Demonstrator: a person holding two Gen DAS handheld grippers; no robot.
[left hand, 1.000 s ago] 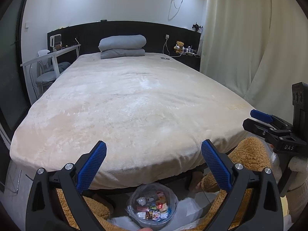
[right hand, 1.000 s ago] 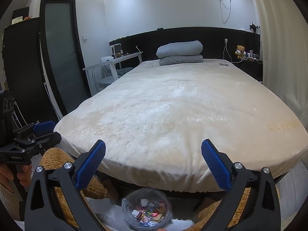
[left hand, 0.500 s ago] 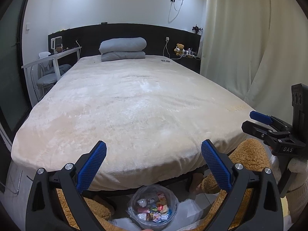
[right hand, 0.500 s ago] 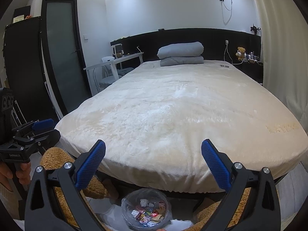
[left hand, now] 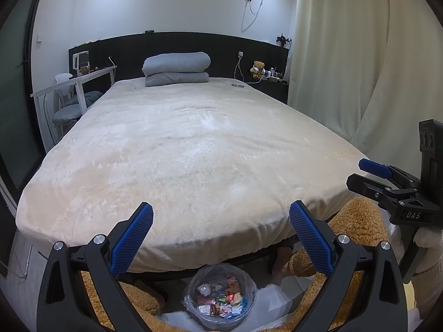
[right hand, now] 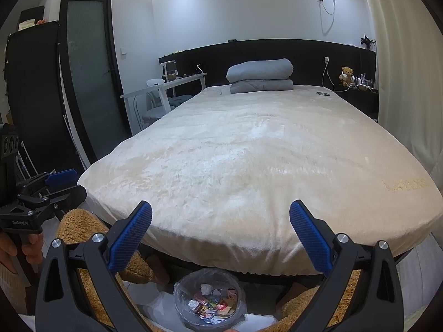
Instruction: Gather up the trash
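Observation:
A round bin lined with clear plastic stands on the floor at the foot of the bed, holding several colourful wrappers; it also shows in the right wrist view. My left gripper is open and empty, held above the bin. My right gripper is open and empty too, likewise above the bin. Each gripper shows in the other's view: the right one at the right edge, the left one at the left edge. No trash shows on the cream bedspread.
Folded grey bedding lies at the black headboard. A white desk and chair stand left of the bed, a curtain right, a dark door far left. Brown fuzzy trouser legs flank the bin.
Both views have tilted slightly downward, so the bed and headboard sit a little lower in frame. Both grippers stay open and empty.

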